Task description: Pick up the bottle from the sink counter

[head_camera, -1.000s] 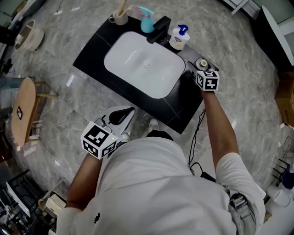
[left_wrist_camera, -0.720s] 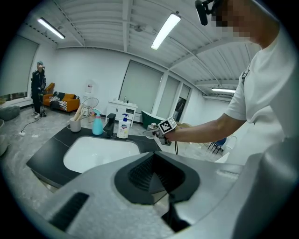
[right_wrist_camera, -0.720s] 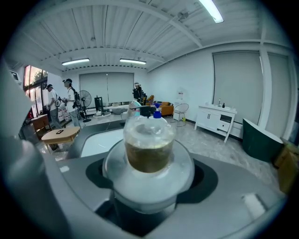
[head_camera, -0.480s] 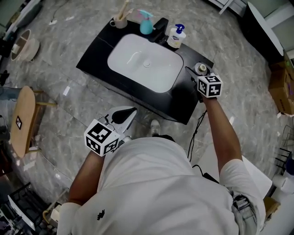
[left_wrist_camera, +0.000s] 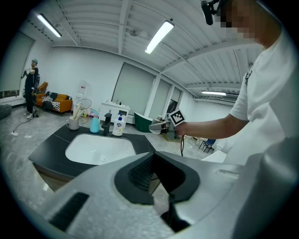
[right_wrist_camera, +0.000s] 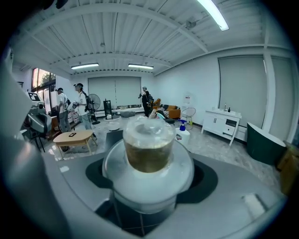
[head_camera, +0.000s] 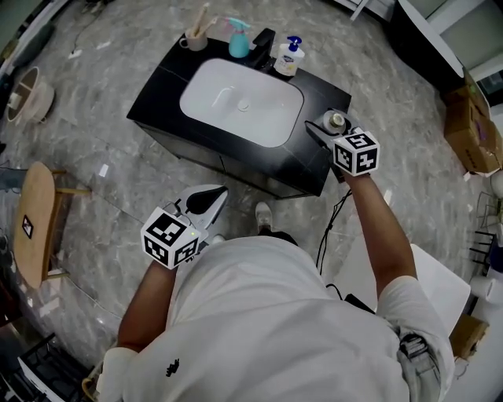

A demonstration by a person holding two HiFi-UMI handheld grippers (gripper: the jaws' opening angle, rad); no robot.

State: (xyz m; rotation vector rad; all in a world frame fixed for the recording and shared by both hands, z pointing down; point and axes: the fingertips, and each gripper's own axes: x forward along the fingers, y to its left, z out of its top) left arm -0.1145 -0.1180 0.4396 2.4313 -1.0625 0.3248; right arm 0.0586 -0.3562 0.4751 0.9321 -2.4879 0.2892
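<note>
While my right gripper (head_camera: pixel 324 128) clamps the bottle (head_camera: pixel 336 121), my left gripper (head_camera: pixel 206 201) holds nothing.
Head view: the bottle sits between my right jaws over the right corner of the sink counter (head_camera: pixel 161 90), and the left gripper hangs by my waist. Left gripper view: jaws together, nothing between them. Right gripper view: jaws pressed on the clear, capped bottle.

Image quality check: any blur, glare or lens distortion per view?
Head view: sharp, even light, faint sheen on the sink. Left gripper view: strong fisheye, dark corners, near fingers soft. Right gripper view: same fisheye; bottle fills the centre, slightly soft; ceiling strips blown out.
</note>
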